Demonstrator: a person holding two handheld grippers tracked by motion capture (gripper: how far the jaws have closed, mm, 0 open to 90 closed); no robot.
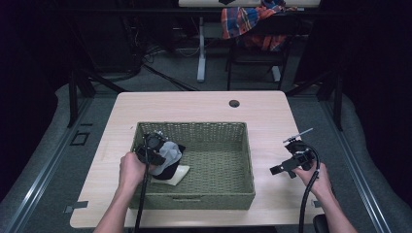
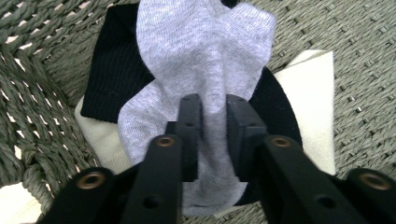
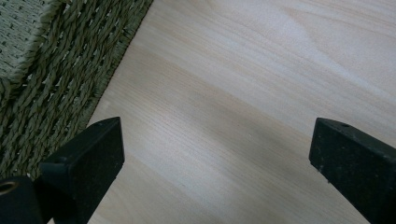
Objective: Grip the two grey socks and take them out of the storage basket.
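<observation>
Left gripper [image 2: 214, 116] pinches grey sock [image 2: 196, 51] beside basket [image 1: 194, 130] wall.

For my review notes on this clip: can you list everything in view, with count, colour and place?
grey sock: 1, light grey, pinched in left tool, atop the pile
black cloth: 1, black, under the sock
cream cloth: 1, cream, lowest in the pile, basket's left end
basket: 1, green woven, table centre
table: 1, pale wood
plaid cloth: 1, red-blue, on chair behind
left tool: 1, black, shut on sock
right tool: 1, black, open, above bare table right of basket
</observation>
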